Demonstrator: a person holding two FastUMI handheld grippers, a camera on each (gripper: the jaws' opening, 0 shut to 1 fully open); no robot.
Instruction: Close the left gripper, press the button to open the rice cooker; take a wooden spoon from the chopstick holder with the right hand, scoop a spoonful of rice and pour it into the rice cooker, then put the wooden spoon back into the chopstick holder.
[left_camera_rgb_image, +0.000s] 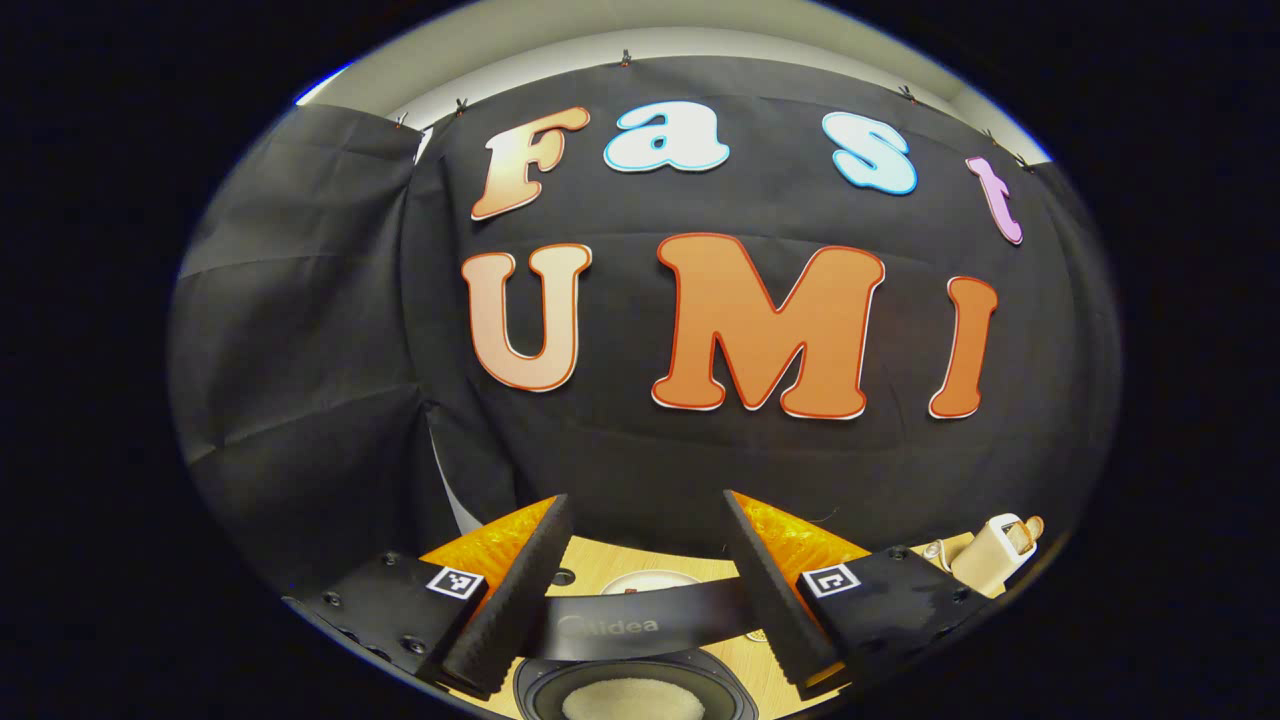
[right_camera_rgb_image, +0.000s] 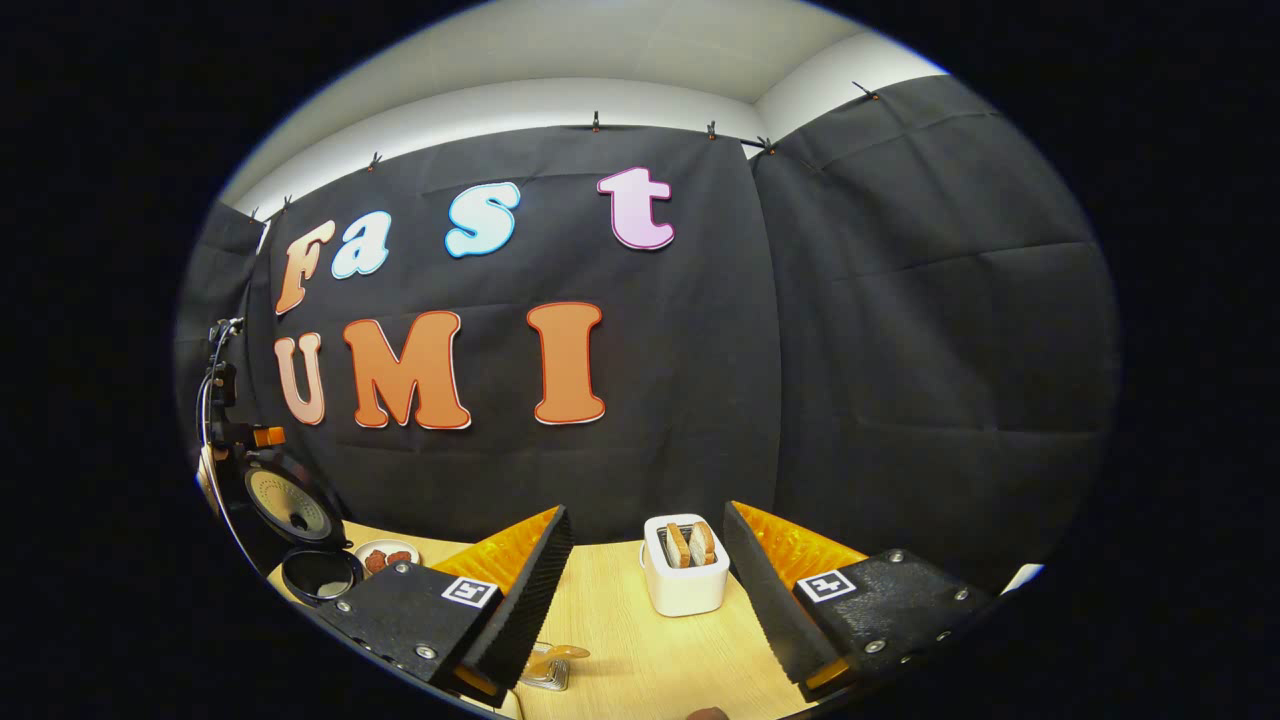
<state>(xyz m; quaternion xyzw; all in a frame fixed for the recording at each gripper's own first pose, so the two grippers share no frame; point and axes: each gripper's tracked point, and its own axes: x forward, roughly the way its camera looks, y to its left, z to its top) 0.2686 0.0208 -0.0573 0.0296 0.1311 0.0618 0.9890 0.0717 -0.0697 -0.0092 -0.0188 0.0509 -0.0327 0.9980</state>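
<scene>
Below, the open rice cooker (left_camera_rgb_image: 630, 690) sits between the wide-spread left hand-held gripper (left_camera_rgb_image: 640, 590) fingers.

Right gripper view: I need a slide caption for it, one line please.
Open right gripper above the light wooden table, white toaster ahead, black rice cooker open at left.

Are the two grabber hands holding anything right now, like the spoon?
No, nothing is held. The left gripper hangs open above the open rice cooker, and the right gripper is open above the table, with nothing between its fingers.
</scene>
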